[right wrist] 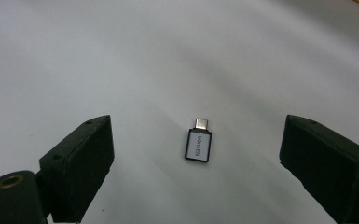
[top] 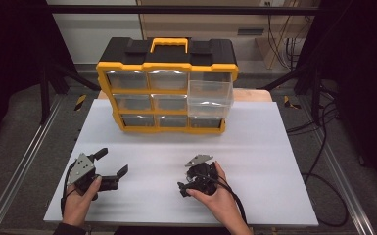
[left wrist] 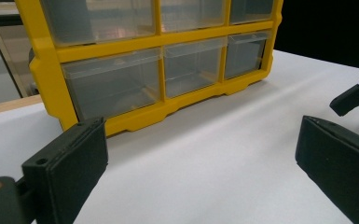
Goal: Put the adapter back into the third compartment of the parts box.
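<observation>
A small silver and black USB adapter (right wrist: 198, 145) lies flat on the white table (right wrist: 121, 56), its metal plug pointing away. My right gripper (right wrist: 196, 161) hangs open straight above it, one jaw on each side, touching nothing. In the high view the right gripper (top: 190, 182) points down at the table's front middle, held by a hand. My left gripper (top: 113, 162) rests open at the front left, empty, aimed at the organizer. The left gripper (left wrist: 200, 154) has only bare table between its jaws.
A yellow and black drawer organizer (top: 166, 66) stands at the back of the table, with clear drawers. Its right middle drawer (top: 210, 98) is pulled out. In the left gripper view the organizer (left wrist: 135, 112) is close ahead, and a jaw of the right gripper (left wrist: 352, 99) shows at the right.
</observation>
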The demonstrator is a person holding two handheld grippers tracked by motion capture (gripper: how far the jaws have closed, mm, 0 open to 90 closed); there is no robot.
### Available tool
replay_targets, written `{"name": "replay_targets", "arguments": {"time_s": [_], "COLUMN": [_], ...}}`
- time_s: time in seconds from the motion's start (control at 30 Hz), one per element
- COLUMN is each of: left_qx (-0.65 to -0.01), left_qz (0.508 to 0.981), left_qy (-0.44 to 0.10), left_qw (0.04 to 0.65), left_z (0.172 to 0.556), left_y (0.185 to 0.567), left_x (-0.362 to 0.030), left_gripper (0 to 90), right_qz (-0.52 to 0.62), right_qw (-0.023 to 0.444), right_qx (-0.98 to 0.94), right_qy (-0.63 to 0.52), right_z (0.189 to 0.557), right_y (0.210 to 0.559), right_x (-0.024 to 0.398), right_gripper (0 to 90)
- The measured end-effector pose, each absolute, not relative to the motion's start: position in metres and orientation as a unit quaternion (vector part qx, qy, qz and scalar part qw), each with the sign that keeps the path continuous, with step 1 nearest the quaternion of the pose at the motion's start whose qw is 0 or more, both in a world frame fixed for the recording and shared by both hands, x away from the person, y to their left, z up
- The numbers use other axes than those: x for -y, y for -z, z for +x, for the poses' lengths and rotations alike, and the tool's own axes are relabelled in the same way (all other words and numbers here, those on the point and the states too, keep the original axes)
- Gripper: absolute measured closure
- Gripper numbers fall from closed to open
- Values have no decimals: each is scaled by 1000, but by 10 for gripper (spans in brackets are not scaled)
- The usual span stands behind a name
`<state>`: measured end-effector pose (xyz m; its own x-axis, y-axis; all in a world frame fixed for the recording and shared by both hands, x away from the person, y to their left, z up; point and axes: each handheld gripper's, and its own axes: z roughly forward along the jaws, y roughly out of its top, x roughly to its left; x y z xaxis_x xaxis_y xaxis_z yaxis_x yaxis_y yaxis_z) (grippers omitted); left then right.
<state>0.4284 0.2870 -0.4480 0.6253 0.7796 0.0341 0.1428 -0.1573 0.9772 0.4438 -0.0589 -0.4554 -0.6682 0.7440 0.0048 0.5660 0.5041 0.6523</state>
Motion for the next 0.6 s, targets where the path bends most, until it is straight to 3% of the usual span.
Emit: {"name": "replay_targets", "arguments": {"time_s": [0.23,0.6], "left_qx": [-326,-332], "left_qz": [706,703], "left_qy": [-284,-283], "left_qw": [561,561], "left_z": [429,431], "left_y": [448,449], "left_x": [-286,-289], "left_gripper": [22,22], "right_qz": [392,415], "right_qw": [131,111], "right_qx": [-853,-833], "right_qy": [-318,-349], "right_z": [446,451], "right_y": [458,458], "right_x": [60,70], "right_gripper": [137,462]}}
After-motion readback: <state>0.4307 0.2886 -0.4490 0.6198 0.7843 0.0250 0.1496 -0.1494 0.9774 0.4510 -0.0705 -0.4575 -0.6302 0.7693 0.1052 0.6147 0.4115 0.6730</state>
